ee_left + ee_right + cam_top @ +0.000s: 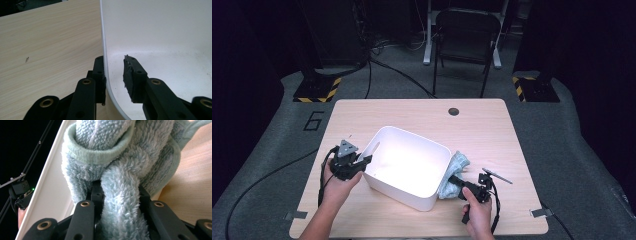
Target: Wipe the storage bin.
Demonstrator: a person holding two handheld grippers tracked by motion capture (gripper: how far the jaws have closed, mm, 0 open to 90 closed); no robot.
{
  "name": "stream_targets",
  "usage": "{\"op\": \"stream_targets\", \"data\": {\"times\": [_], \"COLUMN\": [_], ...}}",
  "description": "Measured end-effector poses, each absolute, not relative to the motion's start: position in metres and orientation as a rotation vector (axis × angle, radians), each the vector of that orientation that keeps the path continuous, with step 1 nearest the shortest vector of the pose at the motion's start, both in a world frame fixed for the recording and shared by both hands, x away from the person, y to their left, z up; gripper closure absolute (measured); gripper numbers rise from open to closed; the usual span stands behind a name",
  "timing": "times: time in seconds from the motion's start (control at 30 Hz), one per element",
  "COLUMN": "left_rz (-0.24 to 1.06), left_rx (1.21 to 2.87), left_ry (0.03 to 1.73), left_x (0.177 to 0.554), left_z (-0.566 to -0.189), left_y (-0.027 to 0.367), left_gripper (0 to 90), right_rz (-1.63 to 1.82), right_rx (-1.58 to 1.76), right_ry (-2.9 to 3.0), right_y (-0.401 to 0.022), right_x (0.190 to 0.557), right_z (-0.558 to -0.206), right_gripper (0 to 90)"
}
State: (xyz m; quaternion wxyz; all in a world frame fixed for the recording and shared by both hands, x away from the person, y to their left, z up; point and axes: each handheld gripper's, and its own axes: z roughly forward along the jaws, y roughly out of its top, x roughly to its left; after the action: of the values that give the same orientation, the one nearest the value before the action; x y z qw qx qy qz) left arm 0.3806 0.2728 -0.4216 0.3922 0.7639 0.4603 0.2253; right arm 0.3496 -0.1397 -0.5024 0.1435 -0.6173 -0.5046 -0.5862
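A white plastic tub [399, 192] stands tilted across the middle of the wooden table [482, 130]. My left gripper [366, 161] straddles the tub's left wall [150, 30]: in the left gripper view my left gripper [113, 72] has one pad against the outside of the wall and the other inside, apart from it. A light blue fluffy towel [457, 167] hangs bunched against the tub's right wall. My right gripper [452, 181] is shut on a fold of the towel [120, 157], which bulges between the jaws of my right gripper [120, 195] beside the tub's white wall [50, 187].
The table has a round cable hole [453, 111] near its far edge. A dark chair [467, 35] stands on the floor beyond the table. Cables trail from both grippers off the near edge. Bare tabletop lies behind and right of the tub.
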Motion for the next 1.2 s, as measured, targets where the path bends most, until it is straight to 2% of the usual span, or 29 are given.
{"op": "stream_targets", "data": {"times": [0.23,0.37,0.57,0.9,1.2], "left_rz": [0.578,0.586,0.579,0.564,0.571], "left_rx": [1.932,1.928,1.931,1.913,1.891], "left_ry": [1.170,1.174,1.178,1.186,1.198], "left_x": [0.381,0.381,0.381,0.381,0.381], "left_z": [-0.423,-0.423,-0.423,-0.423,-0.424], "left_y": [0.272,0.272,0.274,0.274,0.271], "left_gripper": [70.5,70.6,70.4,67.6,65.3], "right_rz": [-1.622,-1.553,-1.501,-1.501,-1.654], "right_rx": [-1.833,-1.873,-1.902,-1.908,-1.780], "right_ry": [-1.549,-1.519,-1.592,-1.503,-1.426], "right_y": [-0.141,-0.136,-0.132,-0.133,-0.140], "right_x": [0.352,0.353,0.357,0.356,0.353], "right_z": [-0.508,-0.529,-0.541,-0.536,-0.509], "right_gripper": [70.7,70.9,70.9,70.7,69.9]}}
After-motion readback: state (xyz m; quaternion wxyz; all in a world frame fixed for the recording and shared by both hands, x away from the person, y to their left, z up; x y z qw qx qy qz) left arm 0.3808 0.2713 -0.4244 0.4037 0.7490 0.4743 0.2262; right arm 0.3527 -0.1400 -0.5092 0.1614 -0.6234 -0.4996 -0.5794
